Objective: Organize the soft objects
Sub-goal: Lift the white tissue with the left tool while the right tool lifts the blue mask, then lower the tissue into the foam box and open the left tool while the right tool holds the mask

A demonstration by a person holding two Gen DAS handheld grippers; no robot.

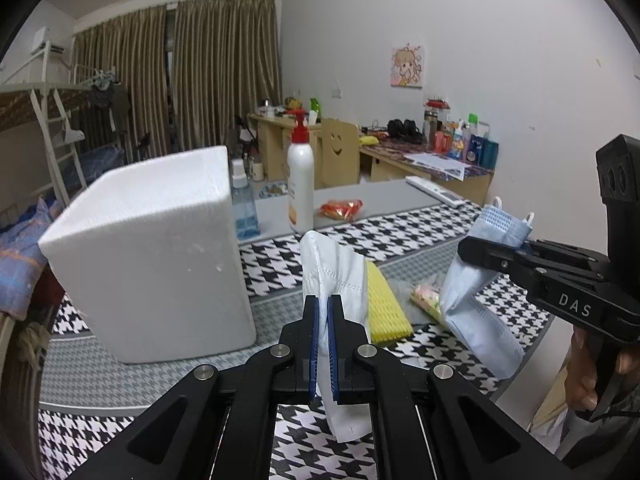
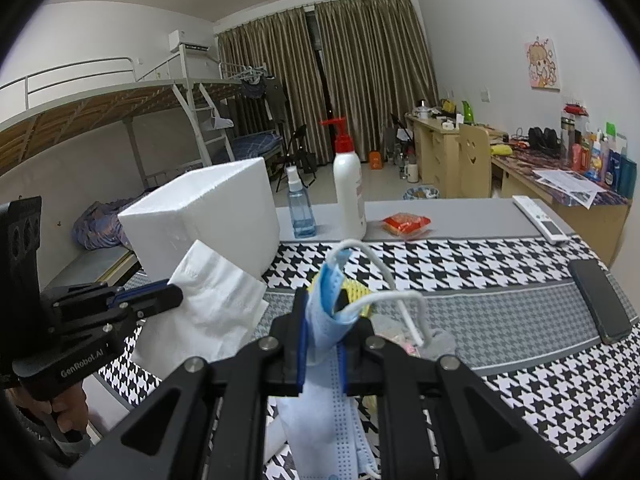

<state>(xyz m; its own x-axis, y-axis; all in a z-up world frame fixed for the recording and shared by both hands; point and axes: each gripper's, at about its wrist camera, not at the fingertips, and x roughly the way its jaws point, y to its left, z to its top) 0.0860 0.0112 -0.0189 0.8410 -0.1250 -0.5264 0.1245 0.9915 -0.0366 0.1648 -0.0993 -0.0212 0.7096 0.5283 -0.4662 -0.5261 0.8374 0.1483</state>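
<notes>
My left gripper (image 1: 323, 304) is shut on a white tissue (image 1: 340, 272) and holds it above the houndstooth table; it also shows in the right wrist view (image 2: 176, 294) with the tissue (image 2: 216, 312) hanging from it. My right gripper (image 2: 322, 300) is shut on a blue face mask (image 2: 326, 360); in the left wrist view it (image 1: 466, 246) holds the mask (image 1: 476, 304) at the right. A white foam box (image 1: 160, 256) stands on the table to the left. A yellow sponge (image 1: 386, 306) and a small wrapped packet (image 1: 428, 298) lie between the grippers.
A white pump bottle (image 2: 350, 192), a blue spray bottle (image 2: 300, 208) and a red snack packet (image 2: 406, 224) stand along the table's far side. A white remote (image 2: 540, 220) and a black phone (image 2: 600, 300) lie at the right. Bunk bed and desks are behind.
</notes>
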